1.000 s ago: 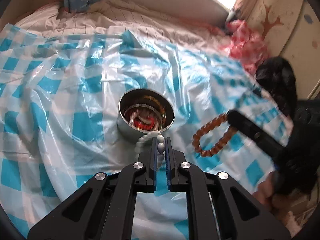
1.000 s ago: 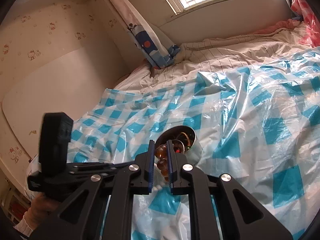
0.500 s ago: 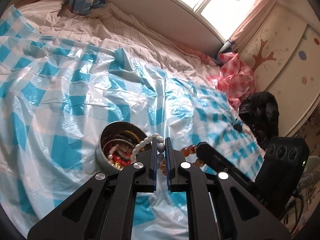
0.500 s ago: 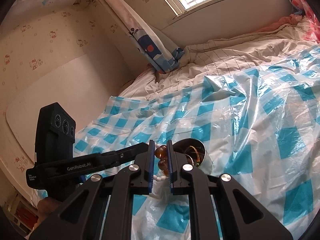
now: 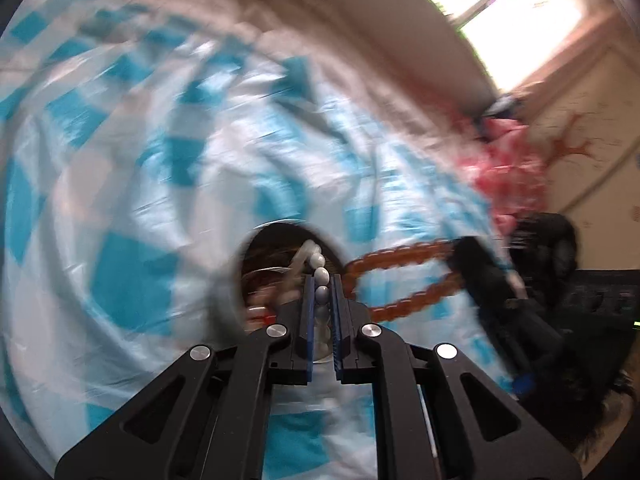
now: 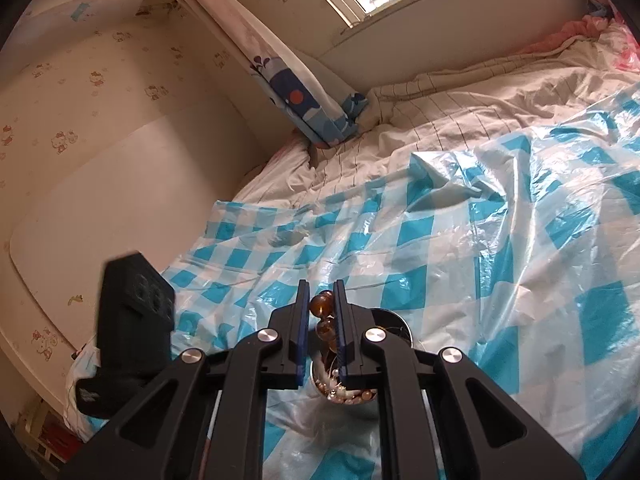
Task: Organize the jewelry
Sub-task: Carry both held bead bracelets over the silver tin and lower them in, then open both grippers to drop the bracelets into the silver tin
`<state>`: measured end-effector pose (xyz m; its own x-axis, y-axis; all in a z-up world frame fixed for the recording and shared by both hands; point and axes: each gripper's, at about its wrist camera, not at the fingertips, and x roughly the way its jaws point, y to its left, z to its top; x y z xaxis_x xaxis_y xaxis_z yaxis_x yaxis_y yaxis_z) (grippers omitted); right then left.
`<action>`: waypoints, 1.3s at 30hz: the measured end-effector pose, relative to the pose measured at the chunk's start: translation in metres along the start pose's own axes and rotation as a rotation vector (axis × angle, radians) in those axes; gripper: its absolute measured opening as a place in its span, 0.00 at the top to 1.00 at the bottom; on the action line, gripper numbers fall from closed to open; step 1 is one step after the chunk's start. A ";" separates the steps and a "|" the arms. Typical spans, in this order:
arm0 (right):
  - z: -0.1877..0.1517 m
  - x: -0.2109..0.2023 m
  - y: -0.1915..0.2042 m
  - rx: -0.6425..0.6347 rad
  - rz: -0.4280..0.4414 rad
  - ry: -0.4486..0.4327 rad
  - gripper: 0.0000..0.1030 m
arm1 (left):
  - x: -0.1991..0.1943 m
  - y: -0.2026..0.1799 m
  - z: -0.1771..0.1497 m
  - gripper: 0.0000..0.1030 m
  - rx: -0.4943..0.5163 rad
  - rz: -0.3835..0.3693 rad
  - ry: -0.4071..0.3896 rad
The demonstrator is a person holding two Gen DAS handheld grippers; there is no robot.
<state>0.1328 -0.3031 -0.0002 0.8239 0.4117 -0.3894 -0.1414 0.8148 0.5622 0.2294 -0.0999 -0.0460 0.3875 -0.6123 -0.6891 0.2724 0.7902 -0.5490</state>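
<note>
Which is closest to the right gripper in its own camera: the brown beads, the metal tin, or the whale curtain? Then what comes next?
1. Brown beads: pinched right between the right gripper fingers.
2. Metal tin: just below and behind the fingers, on the blue checked sheet.
3. Whale curtain: far off, by the wall under the window.

Two bracelets: one white, one amber. One tin. Two tools.

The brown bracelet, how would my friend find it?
Look at the bed's blue checked plastic sheet, then the round metal tin on it. Above it, the right gripper pinches the amber bead bracelet; the other gripper's beads are white.
</note>
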 end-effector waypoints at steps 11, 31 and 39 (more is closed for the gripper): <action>-0.025 0.046 0.001 -0.071 -0.084 0.167 0.88 | -0.010 0.016 0.006 0.93 -0.040 0.109 -0.054; -0.041 0.026 0.031 -0.276 -0.276 0.191 0.58 | -0.045 -0.004 -0.011 0.49 0.107 0.309 -0.150; -0.056 -0.021 0.036 -0.272 -0.423 0.153 0.48 | -0.090 -0.018 -0.048 0.39 0.254 0.429 -0.179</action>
<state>0.0796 -0.2601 -0.0126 0.7531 0.0624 -0.6550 0.0319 0.9908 0.1312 0.1475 -0.0603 0.0032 0.6490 -0.2367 -0.7230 0.2531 0.9634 -0.0882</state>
